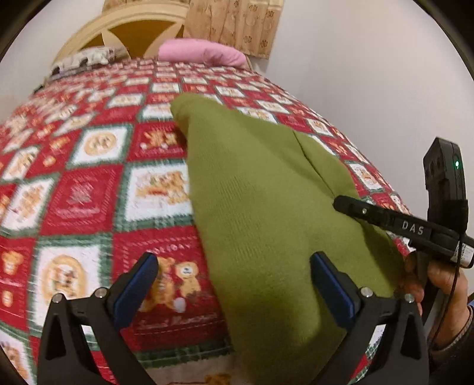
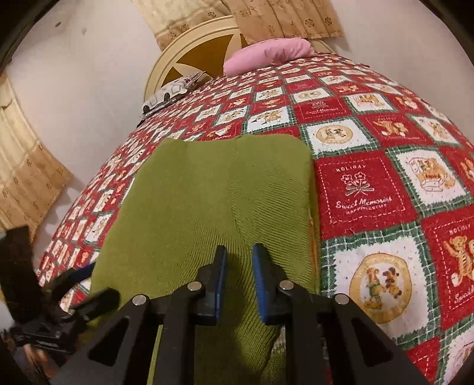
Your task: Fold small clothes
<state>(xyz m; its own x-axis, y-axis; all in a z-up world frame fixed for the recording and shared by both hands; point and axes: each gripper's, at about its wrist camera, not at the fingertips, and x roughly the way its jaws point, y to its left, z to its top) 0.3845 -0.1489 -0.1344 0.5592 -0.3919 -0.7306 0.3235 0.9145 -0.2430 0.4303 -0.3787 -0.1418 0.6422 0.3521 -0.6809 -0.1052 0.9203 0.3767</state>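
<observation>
A: Start nearest the lens. What is the left gripper [image 1: 234,284] doing?

B: At the bottom of the left wrist view its blue-padded fingers [image 1: 133,284] stand spread wide. One pad sits over the bedspread [image 1: 89,201], the other over the near part of the green knit garment [image 1: 260,207]. Nothing is pinched between them.

A: And the right gripper [image 2: 239,278]?

B: At the bottom centre of the right wrist view its jaws are drawn nearly together, a narrow gap left between the blue pads. The green cloth lies directly under and between them. Whether they nip a ridge of fabric I cannot tell; the shadow there hides it. In the left wrist view the same tool comes in from the right edge, black with white lettering, a hand [image 1: 438,278] wrapped round its handle.

A: Where does the garment lie?

B: Flat on the bed, running from the bottom of both frames up to about the middle. In the right wrist view it looks roughly rectangular, with a seam up its centre and a straight far edge. In the left wrist view it tapers to a rounded tip at centre frame.

A: Any boxes or baskets?

B: None in sight; the garment simply rests on the red, white and green checked bedspread with bear pictures.

A: Further back?

B: A pink pillow [image 2: 266,54] and a patterned cushion [image 2: 171,91] at the head of the bed, then a cream headboard [image 2: 195,50], beige curtains [image 2: 284,17] and a white wall [image 2: 89,74] along the top.
</observation>
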